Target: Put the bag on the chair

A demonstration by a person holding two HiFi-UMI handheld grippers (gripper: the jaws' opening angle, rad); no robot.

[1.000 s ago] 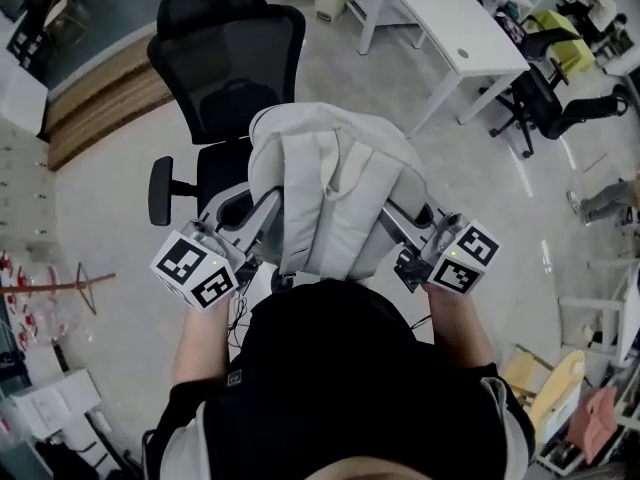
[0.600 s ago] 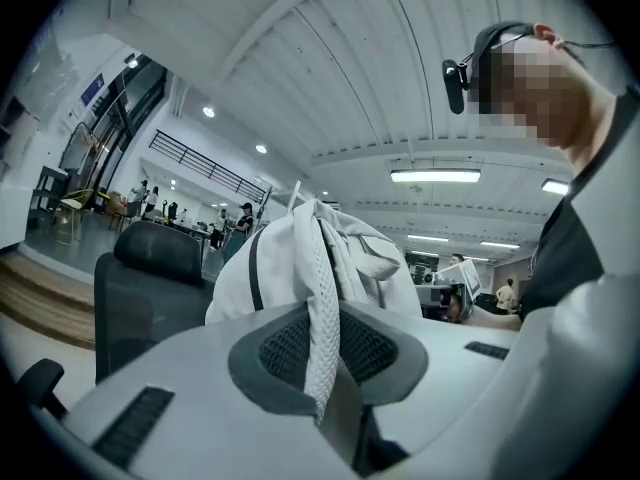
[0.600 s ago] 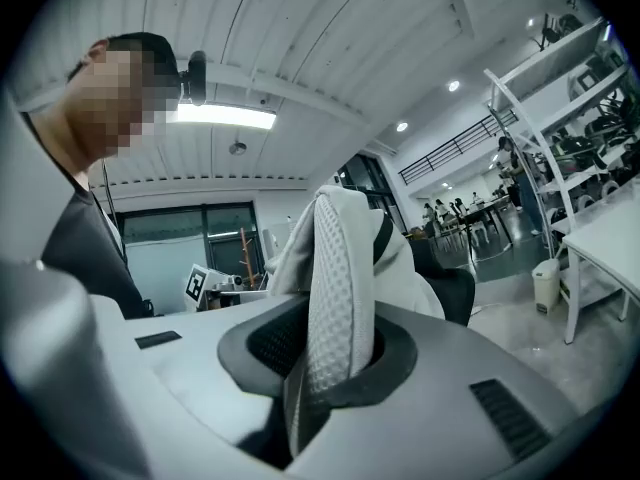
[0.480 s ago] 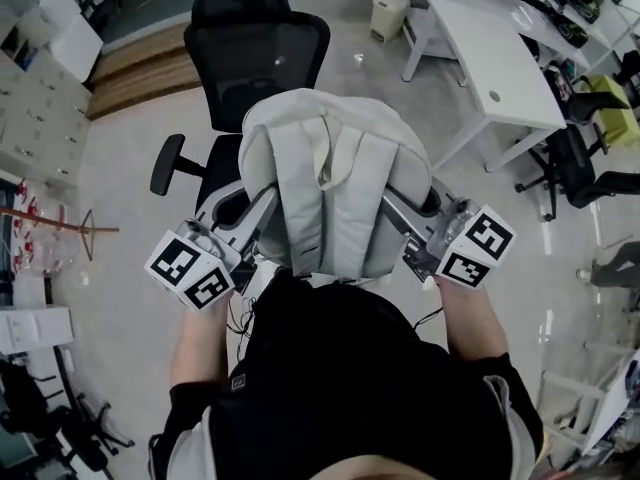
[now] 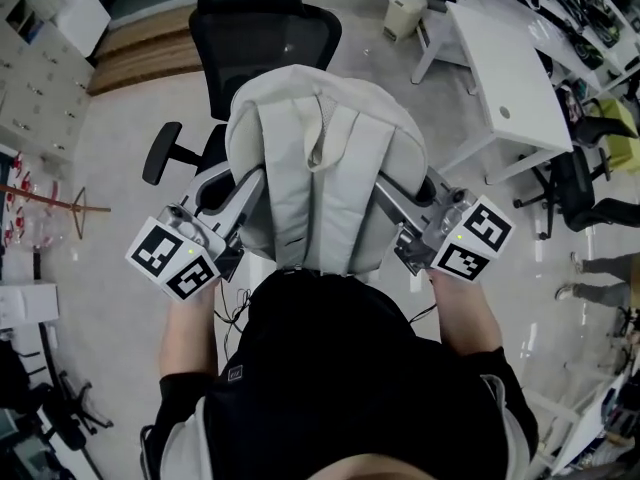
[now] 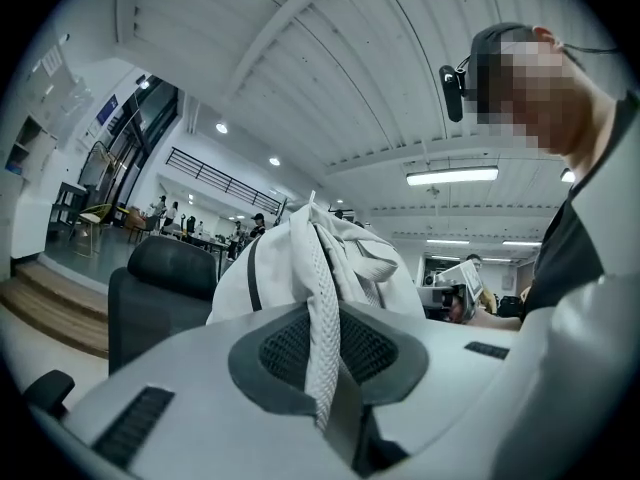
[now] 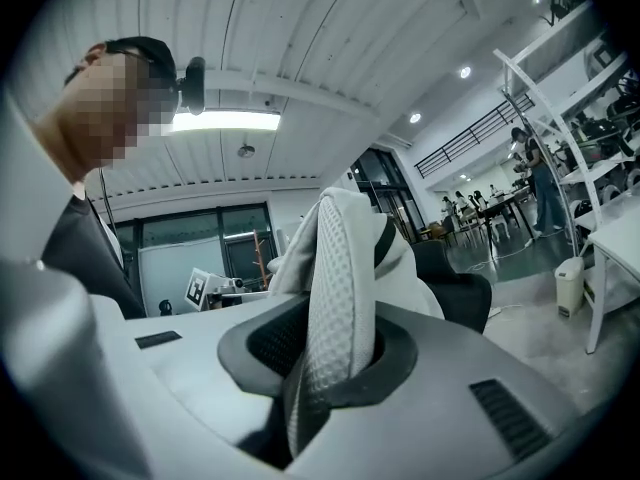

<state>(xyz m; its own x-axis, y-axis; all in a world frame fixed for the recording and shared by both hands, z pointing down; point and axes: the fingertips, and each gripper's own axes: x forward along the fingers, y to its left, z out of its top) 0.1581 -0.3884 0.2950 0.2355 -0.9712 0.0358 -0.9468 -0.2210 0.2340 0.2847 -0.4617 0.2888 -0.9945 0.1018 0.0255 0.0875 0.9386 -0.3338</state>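
A light grey backpack (image 5: pixel 320 168) hangs in the air between my two grippers, straps facing me, in front of a black office chair (image 5: pixel 262 43). My left gripper (image 5: pixel 245 183) is shut on the bag's left side; in the left gripper view a mesh strap (image 6: pixel 322 338) is pinched between its jaws. On the bag's right side my right gripper (image 5: pixel 390 200) is shut too, clamped on a wide mesh strap (image 7: pixel 338 298). The chair's seat is hidden behind the bag; its backrest and left armrest (image 5: pixel 162 154) show.
A white desk (image 5: pixel 505 63) stands to the right of the chair, with a white bin (image 5: pixel 404 13) beyond it. More black chairs (image 5: pixel 585 183) sit at the far right. A wooden step (image 5: pixel 145 53) runs at the upper left. A person's legs (image 5: pixel 600 273) show at the right edge.
The bag has risen slightly and come closer to the chair. Both grippers have kept their hold; the left one has shifted a little left.
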